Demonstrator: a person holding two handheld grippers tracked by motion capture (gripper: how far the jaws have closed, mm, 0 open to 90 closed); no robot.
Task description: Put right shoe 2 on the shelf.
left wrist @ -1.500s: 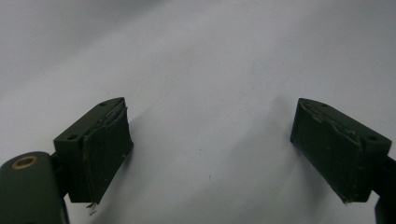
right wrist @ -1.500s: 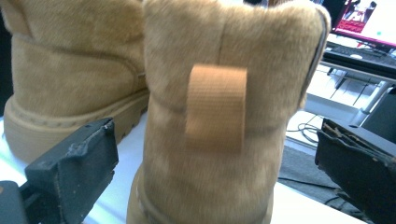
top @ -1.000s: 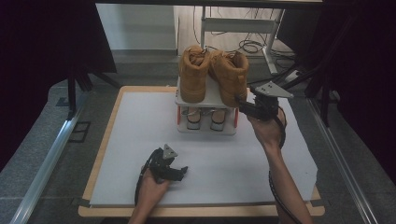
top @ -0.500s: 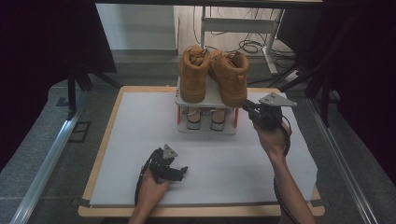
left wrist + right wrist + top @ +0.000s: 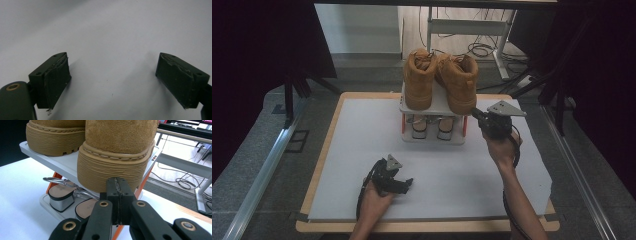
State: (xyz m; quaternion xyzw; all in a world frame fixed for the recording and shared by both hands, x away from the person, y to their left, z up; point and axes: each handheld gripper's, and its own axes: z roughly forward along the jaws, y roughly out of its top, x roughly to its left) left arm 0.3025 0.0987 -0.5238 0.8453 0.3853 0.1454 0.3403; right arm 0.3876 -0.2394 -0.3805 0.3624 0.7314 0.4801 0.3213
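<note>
**Right gripper at heel of right boot, left gripper idle on counter**

2 tan boots sit heels-toward-camera on top tier of a small white rack [image 5: 432,106] with orange legs, at far middle of the white counter [image 5: 342,150]. Left boot [image 5: 418,79] and right boot [image 5: 460,82] side by side, touching or almost. Lower tier holds a pair of sandals [image 5: 61,195], soles and metal buckles visible in right gripper view.

Right gripper [image 5: 475,114] held up off the counter, just beside the rack's right end, aimed at the right boot's heel. In right gripper view its fingers [image 5: 111,195] are pressed together, nothing between them, tips right in front of the ribbed heel sole [image 5: 110,171]; contact can't be told. Grey 3-cornered plate on top, cable looping by the wrist.

Left gripper [image 5: 406,184] low on the counter near front edge, well apart from the rack. Left gripper view: fingers [image 5: 56,80] spread wide, nothing between, bare white counter surface under them.
</note>
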